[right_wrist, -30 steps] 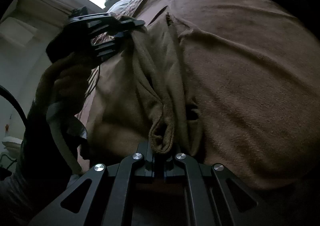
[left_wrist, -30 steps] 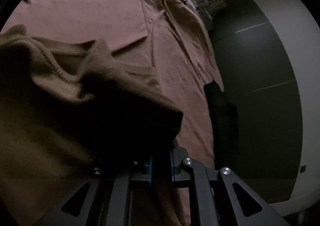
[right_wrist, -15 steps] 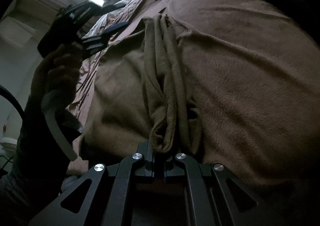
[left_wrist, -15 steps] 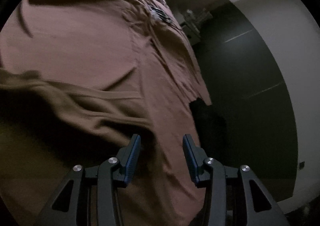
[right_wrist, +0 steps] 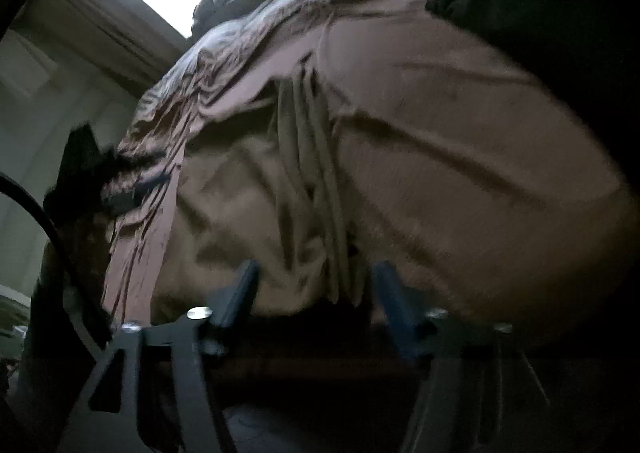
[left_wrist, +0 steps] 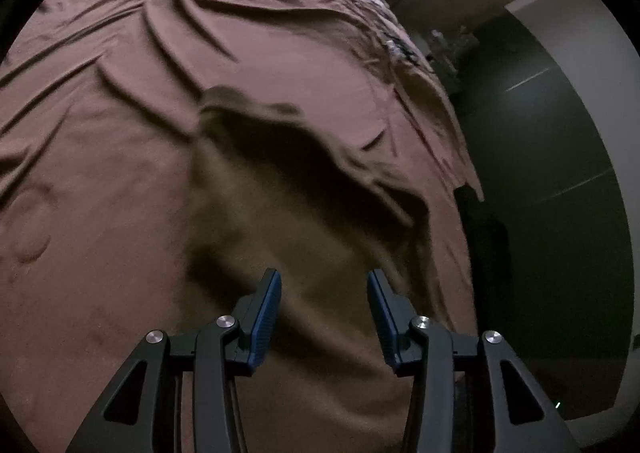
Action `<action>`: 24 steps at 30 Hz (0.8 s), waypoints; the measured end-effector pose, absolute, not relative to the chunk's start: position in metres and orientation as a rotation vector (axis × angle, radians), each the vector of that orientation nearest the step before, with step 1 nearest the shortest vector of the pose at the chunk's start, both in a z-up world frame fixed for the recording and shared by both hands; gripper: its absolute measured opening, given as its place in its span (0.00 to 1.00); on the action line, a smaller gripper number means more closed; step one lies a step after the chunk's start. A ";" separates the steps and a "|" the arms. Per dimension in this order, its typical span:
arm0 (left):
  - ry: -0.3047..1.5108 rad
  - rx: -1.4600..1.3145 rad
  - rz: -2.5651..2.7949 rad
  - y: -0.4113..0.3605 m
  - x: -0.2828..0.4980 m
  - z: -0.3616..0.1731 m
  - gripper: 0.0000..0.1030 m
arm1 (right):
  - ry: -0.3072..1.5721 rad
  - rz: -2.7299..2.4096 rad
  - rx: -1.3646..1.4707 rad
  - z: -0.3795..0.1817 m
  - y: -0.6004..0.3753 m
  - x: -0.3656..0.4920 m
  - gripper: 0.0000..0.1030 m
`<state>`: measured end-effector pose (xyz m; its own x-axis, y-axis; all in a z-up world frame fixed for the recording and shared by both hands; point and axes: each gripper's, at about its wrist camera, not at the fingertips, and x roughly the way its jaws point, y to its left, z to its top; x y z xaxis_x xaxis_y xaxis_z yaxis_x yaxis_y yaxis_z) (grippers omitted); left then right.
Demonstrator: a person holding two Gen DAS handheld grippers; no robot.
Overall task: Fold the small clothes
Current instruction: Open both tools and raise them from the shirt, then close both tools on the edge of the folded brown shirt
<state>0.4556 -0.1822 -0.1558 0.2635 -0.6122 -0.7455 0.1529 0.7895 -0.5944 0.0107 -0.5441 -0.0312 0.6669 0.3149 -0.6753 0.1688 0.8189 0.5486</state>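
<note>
A second ago both my grippers were clamped on the olive-brown garment [left_wrist: 304, 221]; now both are letting it lie free. My left gripper [left_wrist: 323, 311] is standing wide open with nothing between its blue pads [left_wrist: 266, 313], and the garment is lying rumpled on the brown bedspread [left_wrist: 120, 133], filling the centre of the left wrist frame just beyond and partly under the tips. My right gripper [right_wrist: 314, 293] is also spreading open, empty; half a second back it was pinching a bunched fold, which is now resting loose between the jaws at lower centre [right_wrist: 312, 213]. The right view is blurring, so whether cloth touches a pad I cannot tell. I am counting one garment, one bedspread, two grippers. The left gripper is showing at left in that view [right_wrist: 120, 189].
</note>
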 end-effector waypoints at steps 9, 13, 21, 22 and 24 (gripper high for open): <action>1.245 -0.476 -0.472 -0.148 0.409 -0.177 0.45 | 0.896 0.107 0.527 -0.025 -0.537 0.029 0.59; 1.270 -0.475 -0.453 -0.142 0.391 -0.185 0.45 | 0.921 0.128 0.502 -0.029 -0.533 0.045 0.59; 1.338 -0.461 -0.444 -0.143 0.356 -0.203 0.45 | 0.972 0.135 0.448 -0.039 -0.521 0.067 0.59; 1.344 -0.466 -0.445 -0.142 0.353 -0.205 0.43 | 0.984 0.138 0.453 -0.042 -0.521 0.069 0.59; 1.358 -0.490 -0.445 -0.141 0.346 -0.212 0.38 | 0.985 0.107 0.448 -0.045 -0.520 0.071 0.55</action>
<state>0.3458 -0.1409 -0.2115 0.1590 -0.5681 -0.8075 0.0204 0.8196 -0.5726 0.0705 -0.5204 -0.0446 0.5557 0.2867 -0.7804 0.1131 0.9038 0.4126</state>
